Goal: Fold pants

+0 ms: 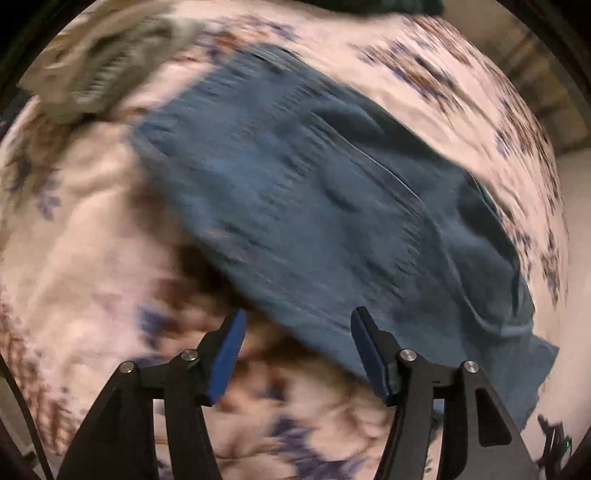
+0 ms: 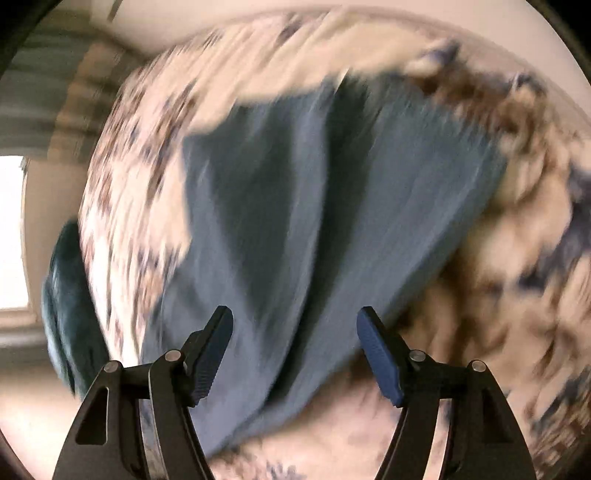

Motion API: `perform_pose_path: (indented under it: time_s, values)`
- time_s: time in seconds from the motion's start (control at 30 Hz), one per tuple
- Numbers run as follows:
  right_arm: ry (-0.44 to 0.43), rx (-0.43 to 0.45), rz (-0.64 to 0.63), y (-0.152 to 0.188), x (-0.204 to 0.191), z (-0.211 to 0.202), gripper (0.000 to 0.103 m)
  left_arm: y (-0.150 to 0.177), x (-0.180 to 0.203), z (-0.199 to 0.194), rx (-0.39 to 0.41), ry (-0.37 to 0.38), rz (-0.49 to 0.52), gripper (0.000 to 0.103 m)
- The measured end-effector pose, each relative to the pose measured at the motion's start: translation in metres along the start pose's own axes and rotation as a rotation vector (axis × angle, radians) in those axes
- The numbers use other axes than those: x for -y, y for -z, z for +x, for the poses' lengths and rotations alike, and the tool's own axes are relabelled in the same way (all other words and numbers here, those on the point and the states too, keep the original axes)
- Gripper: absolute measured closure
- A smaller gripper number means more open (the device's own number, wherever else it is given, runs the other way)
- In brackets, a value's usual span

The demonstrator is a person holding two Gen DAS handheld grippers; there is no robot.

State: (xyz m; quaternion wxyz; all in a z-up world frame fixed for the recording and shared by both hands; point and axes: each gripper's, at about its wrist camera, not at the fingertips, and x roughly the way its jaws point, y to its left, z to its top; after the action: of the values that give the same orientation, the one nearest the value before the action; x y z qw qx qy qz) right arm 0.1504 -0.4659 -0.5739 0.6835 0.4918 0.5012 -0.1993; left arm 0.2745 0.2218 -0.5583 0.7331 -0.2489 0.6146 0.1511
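Note:
Blue pants [image 1: 314,206] lie spread on a floral bedspread [image 1: 85,229], running from upper left to lower right in the left wrist view. My left gripper [image 1: 297,321] is open and empty, just above the pants' near edge. In the right wrist view the pants [image 2: 332,221] lie lengthwise with a dark fold down the middle. My right gripper [image 2: 295,321] is open and empty, over the pants' near end. Both views are motion-blurred.
A beige patterned cloth [image 1: 96,70] lies on the bed at the upper left. A dark teal cloth [image 2: 66,306] sits at the bed's edge; it also shows in the left wrist view [image 1: 376,5]. The bedspread [image 2: 517,258] surrounds the pants. A bright window [image 2: 11,229] is at the left.

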Motion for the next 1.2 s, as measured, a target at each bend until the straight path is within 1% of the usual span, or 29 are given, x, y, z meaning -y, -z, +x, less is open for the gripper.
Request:
perform_pose_path:
  time_s: [0.07,0.1,0.17,0.2,0.23,0.27,0.3,0.37,0.43,0.47,0.57,0.6,0.67,0.77,0.8,0.87,0.93,0.97,1.0,1.03,1.07,1.1,1.13,1.2]
  values:
    - [-0.003,0.043,0.039,-0.032,0.011,0.004,0.031,0.000,0.019,0.012,-0.018,0.013,0.007,0.046]
    - [-0.017,0.045,0.063,-0.052,0.018,0.013,0.031,0.000,0.029,0.017,-0.021,0.021,0.024,0.046]
    - [-0.046,0.031,0.101,-0.080,0.026,0.030,0.032,0.002,0.048,0.024,-0.021,0.013,0.060,0.046]
    - [-0.068,0.012,0.105,-0.091,0.027,0.042,0.043,0.002,0.055,0.027,-0.024,0.012,0.077,0.046]
    - [-0.075,0.000,0.104,-0.100,0.029,0.052,0.058,0.004,0.062,0.029,-0.028,0.005,0.095,0.046]
    - [-0.066,-0.001,0.091,-0.108,0.028,0.059,0.093,0.004,0.066,0.030,-0.033,0.001,0.107,0.046]
    - [-0.058,0.004,0.076,-0.107,0.025,0.062,0.096,0.007,0.066,0.029,-0.035,-0.001,0.116,0.046]
    - [-0.066,0.045,0.045,-0.102,0.018,0.054,0.096,0.007,0.068,0.027,-0.035,-0.012,0.132,0.046]
    - [-0.089,0.100,0.012,-0.091,0.009,0.032,0.096,0.010,0.064,0.024,-0.035,-0.023,0.137,0.046]
    - [-0.100,0.119,0.015,-0.082,0.007,0.022,0.097,0.011,0.060,0.023,-0.036,-0.032,0.134,0.046]
    - [-0.106,0.195,0.032,-0.061,0.024,-0.026,0.098,0.015,0.047,0.019,-0.037,-0.056,0.127,0.046]
    - [-0.100,0.209,0.036,-0.054,0.038,-0.040,0.098,0.016,0.045,0.019,-0.037,-0.063,0.122,0.046]
    - [-0.075,0.198,0.052,-0.048,0.056,-0.045,0.098,0.018,0.041,0.020,-0.038,-0.068,0.118,0.046]
    - [-0.016,0.130,0.076,-0.037,0.087,-0.031,0.098,0.018,0.039,0.022,-0.038,-0.079,0.114,0.046]
    - [-0.007,0.122,0.081,-0.034,0.091,-0.027,0.098,0.019,0.038,0.021,-0.039,-0.079,0.114,0.046]
    - [-0.038,0.122,0.088,-0.031,0.095,-0.024,0.096,0.021,0.038,0.020,-0.039,-0.077,0.115,0.046]
    - [-0.070,0.117,0.104,-0.035,0.096,-0.023,0.092,0.021,0.041,0.023,-0.042,-0.072,0.117,0.046]
    - [-0.072,0.104,0.117,-0.039,0.096,-0.020,0.078,0.022,0.045,0.025,-0.044,-0.072,0.120,0.046]
    - [-0.059,0.094,0.125,-0.042,0.098,-0.016,0.060,0.025,0.047,0.025,-0.045,-0.071,0.125,0.046]
    - [-0.045,0.095,0.135,-0.046,0.094,-0.010,0.057,0.026,0.048,0.026,-0.047,-0.071,0.128,0.046]
    - [-0.034,0.094,0.134,-0.048,0.094,-0.005,0.059,0.028,0.049,0.026,-0.049,-0.074,0.132,0.046]
    - [-0.015,0.089,0.122,-0.050,0.091,0.000,0.088,0.028,0.050,0.026,-0.051,-0.071,0.132,0.046]
    - [0.004,0.098,0.092,-0.049,0.085,0.000,0.097,0.029,0.051,0.024,-0.051,-0.062,0.132,0.046]
    - [0.069,0.151,0.010,-0.050,0.069,-0.011,0.098,0.030,0.051,0.022,-0.047,-0.057,0.127,0.046]
